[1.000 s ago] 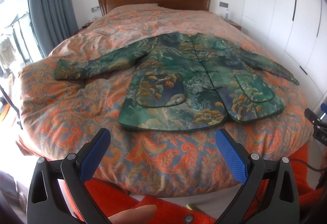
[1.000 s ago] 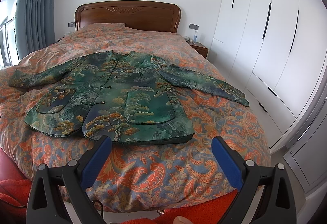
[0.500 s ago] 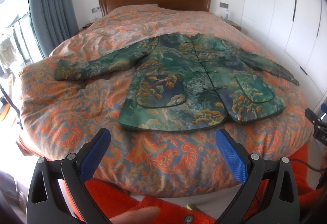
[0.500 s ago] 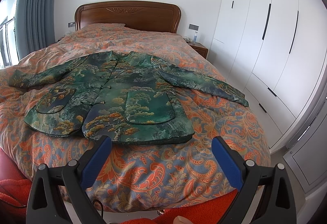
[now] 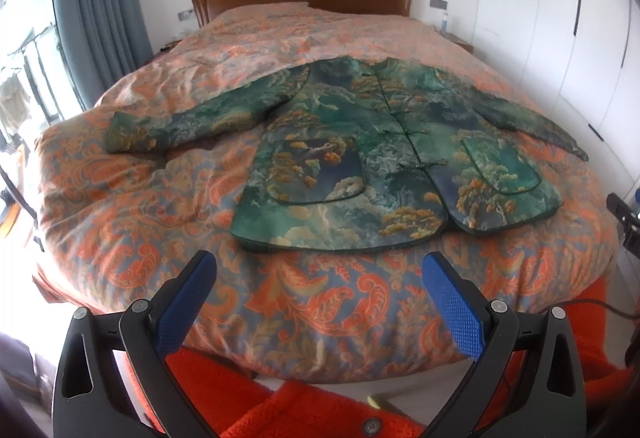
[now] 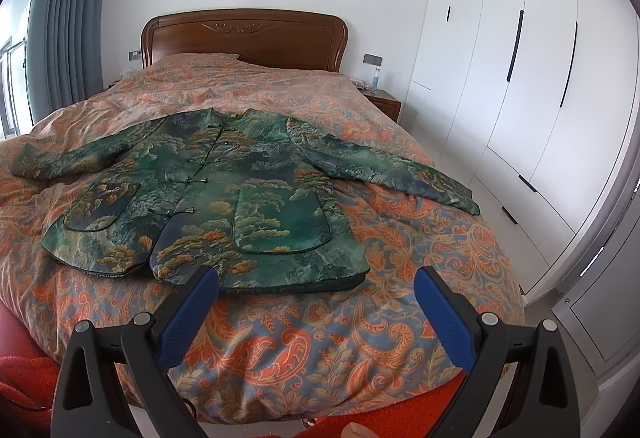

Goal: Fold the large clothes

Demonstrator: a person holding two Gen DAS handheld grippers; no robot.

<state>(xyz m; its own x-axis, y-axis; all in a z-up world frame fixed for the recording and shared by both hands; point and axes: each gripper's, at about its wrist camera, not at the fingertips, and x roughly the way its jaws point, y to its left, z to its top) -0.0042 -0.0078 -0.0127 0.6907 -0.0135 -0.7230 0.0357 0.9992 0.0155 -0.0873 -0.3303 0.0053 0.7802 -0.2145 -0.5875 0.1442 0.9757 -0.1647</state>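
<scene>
Sleeves first, I think. Left gripper [image 5: 318, 288] is spread wide and empty at the bottom of its frame, short of the jacket [image 5: 360, 158], which lies flat and buttoned on the bed [image 5: 120, 198] at mid-frame. I'd reach for the sleeve [image 5: 180, 122] at centre left, pinch near the cuff and carry it across the chest — low, so the brocade doesn't drag. Right gripper [image 6: 316, 290] is likewise agape, holding nothing, its left pad over the hem; the other sleeve [image 6: 392, 174] stretches to centre right.

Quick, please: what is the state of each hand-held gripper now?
Left hand-held gripper: open, holding nothing.
Right hand-held gripper: open, holding nothing; the jacket lies untouched.
</scene>
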